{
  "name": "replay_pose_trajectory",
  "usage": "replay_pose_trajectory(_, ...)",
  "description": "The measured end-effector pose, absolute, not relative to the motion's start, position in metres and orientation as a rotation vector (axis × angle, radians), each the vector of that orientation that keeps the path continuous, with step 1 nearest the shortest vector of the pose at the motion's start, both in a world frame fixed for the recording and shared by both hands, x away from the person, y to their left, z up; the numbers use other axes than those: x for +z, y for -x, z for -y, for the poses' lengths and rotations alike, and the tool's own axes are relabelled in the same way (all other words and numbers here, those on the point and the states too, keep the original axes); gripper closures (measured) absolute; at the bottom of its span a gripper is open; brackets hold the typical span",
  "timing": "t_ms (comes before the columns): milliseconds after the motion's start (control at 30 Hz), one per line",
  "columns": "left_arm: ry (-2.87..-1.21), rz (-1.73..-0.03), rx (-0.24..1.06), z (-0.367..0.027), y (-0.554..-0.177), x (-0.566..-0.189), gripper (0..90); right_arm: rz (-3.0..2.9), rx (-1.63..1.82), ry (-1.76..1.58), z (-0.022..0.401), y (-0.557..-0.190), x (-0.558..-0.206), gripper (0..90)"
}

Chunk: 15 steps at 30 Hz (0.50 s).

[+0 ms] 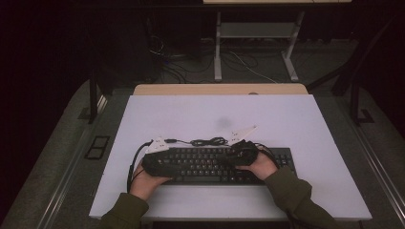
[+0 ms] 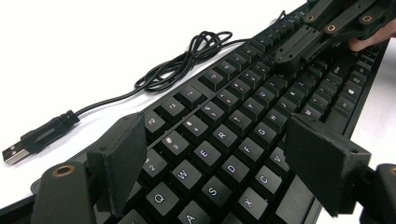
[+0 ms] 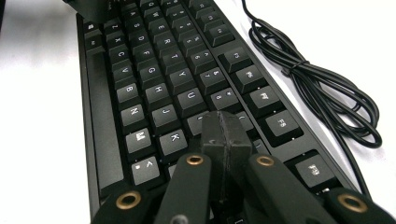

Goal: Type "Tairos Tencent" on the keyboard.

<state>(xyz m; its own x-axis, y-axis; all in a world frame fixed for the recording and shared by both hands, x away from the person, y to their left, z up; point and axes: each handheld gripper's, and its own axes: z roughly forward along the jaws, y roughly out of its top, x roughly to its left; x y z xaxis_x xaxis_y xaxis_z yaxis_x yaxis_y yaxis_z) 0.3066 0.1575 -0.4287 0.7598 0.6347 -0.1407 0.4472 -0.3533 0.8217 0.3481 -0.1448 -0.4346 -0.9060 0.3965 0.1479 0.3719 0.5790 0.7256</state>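
Black keycaps with white legends are seen across a wired keyboard (image 1: pixel 217 165), which is laid flat on the near half of a white table (image 1: pixel 200 114), its long side running across the person's front; its cable (image 2: pixel 187 58) is gathered into a loose coil on the table just behind the function row, and the USB plug (image 2: pixel 21 150) is left lying free on the white surface beside the keyboard's left end. The left gripper (image 2: pixel 215 163) is held over the left end of the keyboard with its jaws spread wide apart, nothing being gripped between them, the Q, W, E, A, S and D keys being framed in the gap. The right gripper (image 3: pixel 226 135) is held over the middle-right keys with its jaws pressed together, pad against pad, the tip being set just above the I and K keys; whether a key is touched cannot be told. Green sleeves (image 1: pixel 291 188) are seen at the near edge.
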Motion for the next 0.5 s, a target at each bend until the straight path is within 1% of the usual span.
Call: replay_pose_trajectory(500, -2.001, -0.817, 0.254, -0.1585, -0.3068, -0.4280, 20.4, -2.761, 1.269, -0.671, 0.1452, -0.3484, -0.4334, 89.1)
